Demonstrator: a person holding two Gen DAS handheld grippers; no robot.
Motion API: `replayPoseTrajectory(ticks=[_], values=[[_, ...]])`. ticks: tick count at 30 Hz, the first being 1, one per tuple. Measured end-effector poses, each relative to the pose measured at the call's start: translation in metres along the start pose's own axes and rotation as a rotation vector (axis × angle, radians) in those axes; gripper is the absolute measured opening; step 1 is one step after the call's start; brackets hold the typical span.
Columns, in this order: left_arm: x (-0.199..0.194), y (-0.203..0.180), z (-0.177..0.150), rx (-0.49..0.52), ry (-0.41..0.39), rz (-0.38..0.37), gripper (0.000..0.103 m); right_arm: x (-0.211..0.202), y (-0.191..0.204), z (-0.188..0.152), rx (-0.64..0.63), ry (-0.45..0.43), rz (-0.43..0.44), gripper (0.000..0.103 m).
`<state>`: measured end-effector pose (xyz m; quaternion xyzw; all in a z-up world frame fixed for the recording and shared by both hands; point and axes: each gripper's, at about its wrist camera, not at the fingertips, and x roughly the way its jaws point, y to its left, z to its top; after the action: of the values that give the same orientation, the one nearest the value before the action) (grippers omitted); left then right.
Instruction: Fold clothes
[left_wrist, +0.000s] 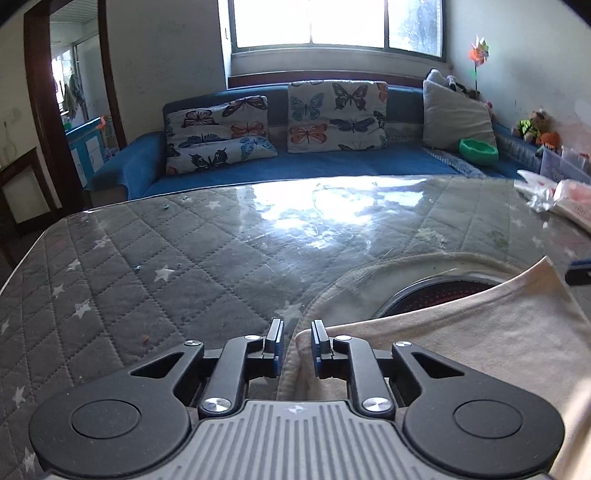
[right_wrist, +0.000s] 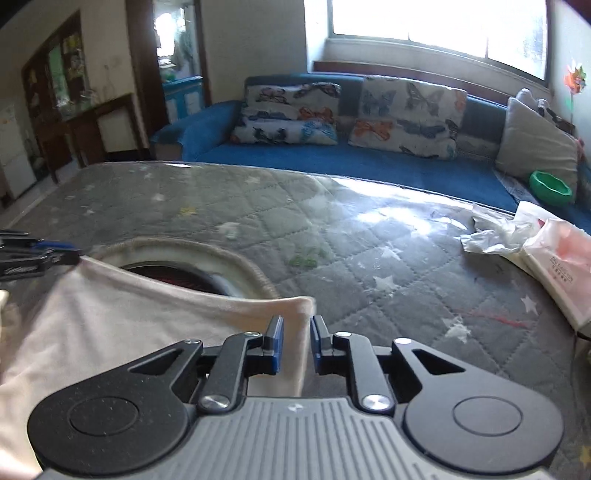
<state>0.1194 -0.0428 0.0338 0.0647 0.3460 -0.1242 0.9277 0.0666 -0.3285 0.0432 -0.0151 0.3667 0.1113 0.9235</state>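
A cream garment (left_wrist: 480, 343) lies on the quilted grey table cover (left_wrist: 147, 266), its far edge stretched over a round hole in the table. My left gripper (left_wrist: 297, 338) sits at the garment's left corner; its jaws stand narrowly apart with the cloth edge between them. My right gripper (right_wrist: 297, 334) sits at the garment's right corner (right_wrist: 291, 310), jaws narrowly apart with the cloth between them. The left gripper also shows in the right wrist view (right_wrist: 55, 254), at the garment's far left corner. The garment (right_wrist: 129, 325) spans between the two grippers.
A round hole (right_wrist: 173, 273) with a dark red heater inside opens in the table beyond the garment. Crumpled plastic (right_wrist: 495, 232) and a tissue pack (right_wrist: 561, 266) lie at the table's right. A blue sofa (left_wrist: 295, 162) with butterfly cushions and a green bowl (left_wrist: 478, 150) stands behind.
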Motion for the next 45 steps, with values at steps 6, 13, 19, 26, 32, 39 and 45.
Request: replayPoseTrajectory(ticks=[6, 13, 19, 26, 32, 39, 45], values=[[-0.037, -0.014, -0.022, 0.028, -0.009, -0.101, 0.017, -0.028, 0.03, -0.024, -0.064, 0.025, 0.115, 0.015], [-0.079, -0.022, -0.065, 0.066, 0.01, -0.147, 0.018, -0.036, 0.052, -0.059, -0.107, 0.087, 0.106, 0.015], [-0.111, 0.004, -0.087, -0.004, -0.034, -0.056, 0.027, -0.081, 0.069, -0.073, -0.142, 0.01, 0.121, 0.022], [-0.13, 0.031, -0.101, -0.098, -0.019, 0.019, 0.029, -0.115, 0.083, -0.098, -0.164, -0.006, 0.151, 0.027], [-0.123, 0.031, -0.102, -0.086, 0.056, 0.128, 0.037, -0.116, 0.086, -0.115, -0.152, 0.017, 0.147, 0.033], [-0.141, 0.047, -0.119, -0.142, 0.094, 0.215, 0.037, -0.112, 0.082, -0.123, -0.135, 0.041, 0.156, 0.037], [-0.159, 0.043, -0.101, -0.175, 0.04, 0.21, 0.041, -0.113, 0.08, -0.124, -0.125, 0.037, 0.161, 0.04]])
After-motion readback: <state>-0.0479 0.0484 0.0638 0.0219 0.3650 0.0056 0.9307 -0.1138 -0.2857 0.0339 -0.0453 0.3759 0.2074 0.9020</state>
